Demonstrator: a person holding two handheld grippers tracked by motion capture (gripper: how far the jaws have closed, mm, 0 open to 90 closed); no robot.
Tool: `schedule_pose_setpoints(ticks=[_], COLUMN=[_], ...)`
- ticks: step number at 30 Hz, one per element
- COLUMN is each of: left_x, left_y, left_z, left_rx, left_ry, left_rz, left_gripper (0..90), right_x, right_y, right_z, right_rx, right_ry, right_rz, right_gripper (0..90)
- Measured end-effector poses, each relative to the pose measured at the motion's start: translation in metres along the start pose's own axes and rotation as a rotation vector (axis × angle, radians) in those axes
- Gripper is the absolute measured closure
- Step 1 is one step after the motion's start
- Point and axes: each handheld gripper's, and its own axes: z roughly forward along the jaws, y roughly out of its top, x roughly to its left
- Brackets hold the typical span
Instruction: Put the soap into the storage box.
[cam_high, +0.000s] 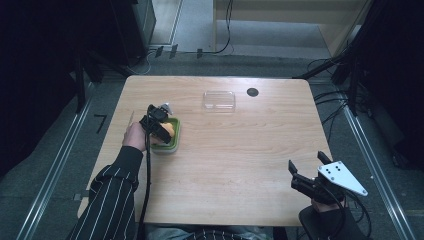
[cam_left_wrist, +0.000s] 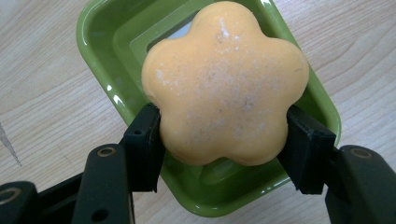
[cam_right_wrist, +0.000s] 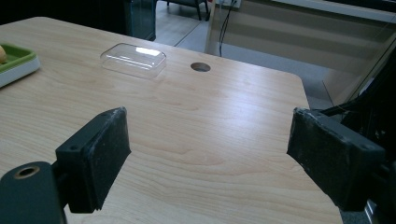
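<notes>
my left gripper (cam_left_wrist: 224, 140) jaws clamp the orange flower soap (cam_left_wrist: 224, 84) over the green dish (cam_left_wrist: 100, 56); my right gripper (cam_right_wrist: 210, 154) jaws stand apart, idle. likely next: seat or lift the soap squarely.

no readable text, labels, brand names, numbers or signs anywhere: none on the table (cam_high: 240, 150), none on the green dish (cam_left_wrist: 100, 60), none on the orange soap (cam_left_wrist: 224, 84).
</notes>
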Motion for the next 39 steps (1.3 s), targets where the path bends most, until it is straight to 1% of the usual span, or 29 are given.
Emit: schedule_pose_setpoints(ticks=[2,4,5,7,13,31,32,34,36,38,39], left_x=[0.0000,0.0011,0.0014,0.0011,0.0001,-0.0024,-0.0029,-0.0043,-0.0055,-0.0054,-0.0057], left_y=[0.0000,-0.0004,-0.0003,-0.0004,0.0004,0.0010,0.0012,0.0017,0.0020,0.0020,0.0018], left_z=[0.0008,0.0014,0.0016,0.0030,0.0059,0.0067,0.0067,0.0061,0.0061,0.0060,0.0060], left_rx=[0.005,-0.008,-0.006,0.005,0.014,0.018,0.019,0.021,0.026,0.023,0.020], left_ry=[0.000,0.008,0.011,0.005,-0.005,0.006,0.010,0.011,0.019,0.015,0.020], left_rz=[-0.002,-0.007,-0.005,-0.004,-0.003,-0.022,-0.020,-0.018,-0.013,-0.018,-0.017], left_gripper=[39.6,39.6,39.6,39.6,39.4,38.7,38.4,34.5,33.9,33.4,33.3], right_x=[0.0001,0.0000,-0.0002,-0.0001,-0.0002,-0.0004,-0.0004,-0.0004,-0.0006,-0.0005,-0.0005], right_y=[0.0000,0.0000,0.0000,0.0000,0.0000,-0.0001,-0.0001,-0.0001,-0.0001,-0.0001,-0.0001], right_z=[0.0000,-0.0003,-0.0004,-0.0002,-0.0004,-0.0001,-0.0001,-0.0001,-0.0001,0.0001,0.0001], right_rx=[0.001,-0.001,-0.002,-0.001,-0.001,0.000,0.000,0.001,-0.001,0.001,0.001], right_ry=[0.001,-0.001,-0.001,-0.001,-0.001,0.000,0.000,0.000,0.000,0.003,0.003], right_rz=[-0.003,0.001,0.003,0.001,0.002,0.004,0.003,0.004,0.003,0.001,0.001], right_gripper=[13.3,13.3,13.3,13.3,13.3,13.3,13.3,13.3,13.3,13.3,13.3])
